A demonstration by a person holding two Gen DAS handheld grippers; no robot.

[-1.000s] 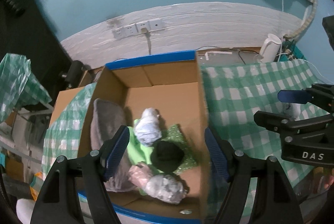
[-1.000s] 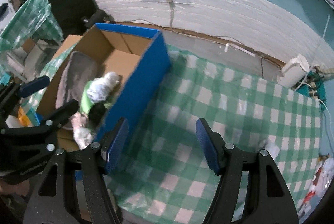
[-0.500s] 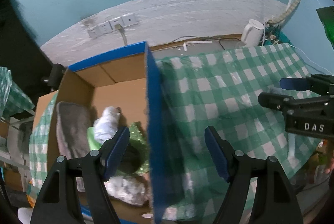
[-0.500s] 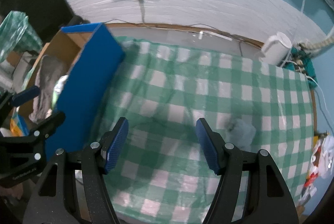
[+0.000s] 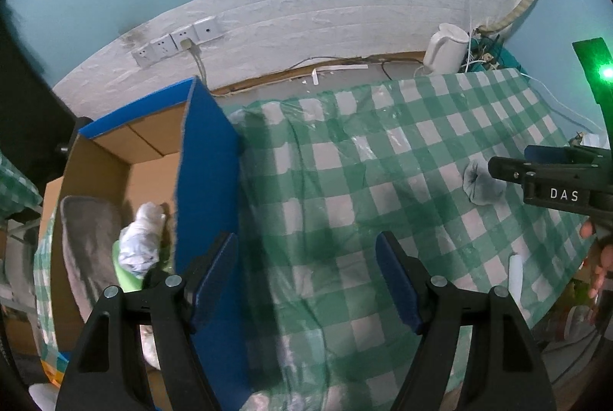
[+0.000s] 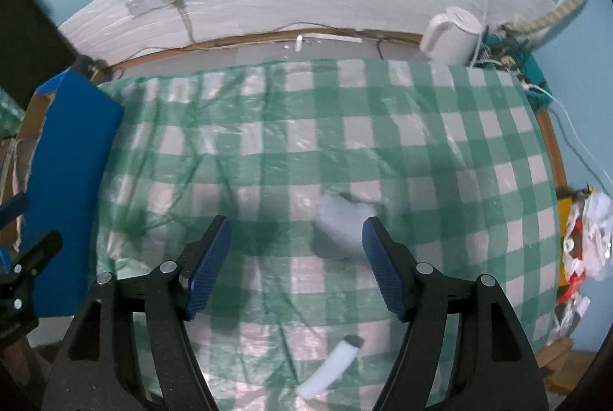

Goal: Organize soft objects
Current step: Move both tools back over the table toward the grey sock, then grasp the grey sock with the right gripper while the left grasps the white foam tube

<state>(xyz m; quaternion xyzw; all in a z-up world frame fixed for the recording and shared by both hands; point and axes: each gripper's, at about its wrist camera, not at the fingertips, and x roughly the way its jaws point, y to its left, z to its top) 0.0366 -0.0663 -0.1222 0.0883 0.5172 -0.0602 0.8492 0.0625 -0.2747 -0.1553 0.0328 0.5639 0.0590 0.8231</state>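
A pale grey-blue soft bundle (image 6: 343, 225) lies on the green checked tablecloth (image 6: 268, 143), just ahead of my right gripper (image 6: 297, 252), near its right finger. That gripper is open and empty. The bundle also shows in the left wrist view (image 5: 481, 183), beside the right gripper's tip. My left gripper (image 5: 306, 273) is open and empty above the cloth, next to the blue-sided cardboard box (image 5: 203, 181). The box holds a grey cloth (image 5: 86, 242), a white bundle (image 5: 140, 242) and a green item (image 5: 128, 282).
A white foam strip (image 6: 329, 367) lies on the cloth near its front edge. A white kettle (image 6: 452, 35) and cables stand at the back right. Wall sockets (image 5: 178, 41) are behind. Crumpled bags (image 6: 586, 246) lie off the table's right edge.
Both grippers have swung right, away from the box and over the cloth. The grey-blue bundle has come to lie just ahead of the right gripper. Both stayed open.
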